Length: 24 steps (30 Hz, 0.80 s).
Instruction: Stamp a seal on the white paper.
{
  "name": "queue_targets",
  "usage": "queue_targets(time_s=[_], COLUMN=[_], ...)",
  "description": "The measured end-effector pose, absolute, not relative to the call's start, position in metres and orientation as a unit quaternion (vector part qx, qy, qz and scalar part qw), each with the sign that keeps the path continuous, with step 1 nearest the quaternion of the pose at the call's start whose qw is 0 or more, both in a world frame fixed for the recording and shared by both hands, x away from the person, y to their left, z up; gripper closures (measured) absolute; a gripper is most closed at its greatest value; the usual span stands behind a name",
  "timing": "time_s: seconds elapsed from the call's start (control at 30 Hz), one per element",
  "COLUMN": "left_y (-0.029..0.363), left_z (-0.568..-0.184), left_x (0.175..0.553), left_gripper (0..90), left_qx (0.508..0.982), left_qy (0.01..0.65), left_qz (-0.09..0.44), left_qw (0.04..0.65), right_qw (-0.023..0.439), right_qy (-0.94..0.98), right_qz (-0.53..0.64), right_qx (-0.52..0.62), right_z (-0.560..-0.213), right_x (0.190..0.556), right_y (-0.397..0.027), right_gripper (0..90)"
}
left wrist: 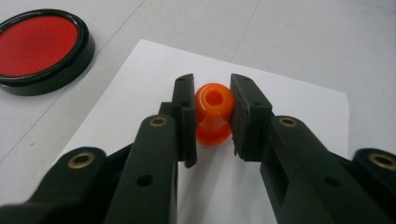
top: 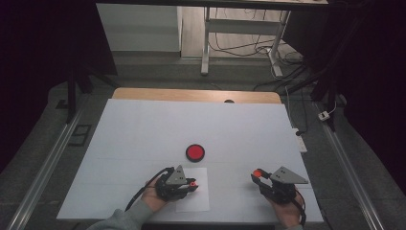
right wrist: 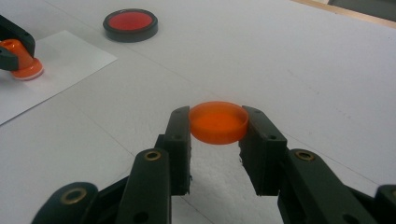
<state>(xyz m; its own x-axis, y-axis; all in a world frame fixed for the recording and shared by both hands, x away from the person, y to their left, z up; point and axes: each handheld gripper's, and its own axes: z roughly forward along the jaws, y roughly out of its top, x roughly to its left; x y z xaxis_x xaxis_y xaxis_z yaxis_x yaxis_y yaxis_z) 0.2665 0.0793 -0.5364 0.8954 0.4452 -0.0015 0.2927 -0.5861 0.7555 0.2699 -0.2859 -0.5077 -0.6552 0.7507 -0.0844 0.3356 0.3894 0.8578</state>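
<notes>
Left claw (top: 192, 184): closed on an orange stamp handle (left wrist: 213, 113), knob-shaped with a hole in its top, its base pressed down on a white paper sheet (left wrist: 299, 107) at the near middle of the surface (top: 143, 129).
Hidden at left: the stamp's underside is against the paper and cannot be seen; the person's left hand (top: 153, 196) is partly covered by the claw body and its grey plate.
Ink pad (top: 195, 152): round, red inside a black rim, open, just beyond the paper's far edge, apart from both claws.
Right claw (right wrist: 218, 125): closed on a flat round orange cap (right wrist: 218, 122), gripped by its rim and held level above the bare white surface, well right of the paper.
Hard to make out: from above the cap is a small orange spot at the claw tip.
Cut off: the right hand (top: 286, 211) runs off the bottom edge.
In the way: nothing lies between the two claws.
</notes>
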Motion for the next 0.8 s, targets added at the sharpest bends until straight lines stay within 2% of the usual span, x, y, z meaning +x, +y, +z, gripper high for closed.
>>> queue_targets(time_s=[0.7, 0.8], left_y=[0.078, 0.084], left_z=[-0.535, -0.524], left_x=[0.266, 0.266], left_gripper=[72.3, 72.2], left_qx=[0.886, 0.861], left_qy=[0.207, 0.217], left_qz=[0.098, 0.083], left_qw=[0.404, 0.453], right_qw=[0.239, 0.24], right_qy=[0.799, 0.799], right_qz=[0.435, 0.435], right_qx=[0.339, 0.338], right_z=[-0.508, -0.508], right_x=[0.27, 0.27], right_y=[-0.286, -0.286], right_gripper=[64.5, 64.4])
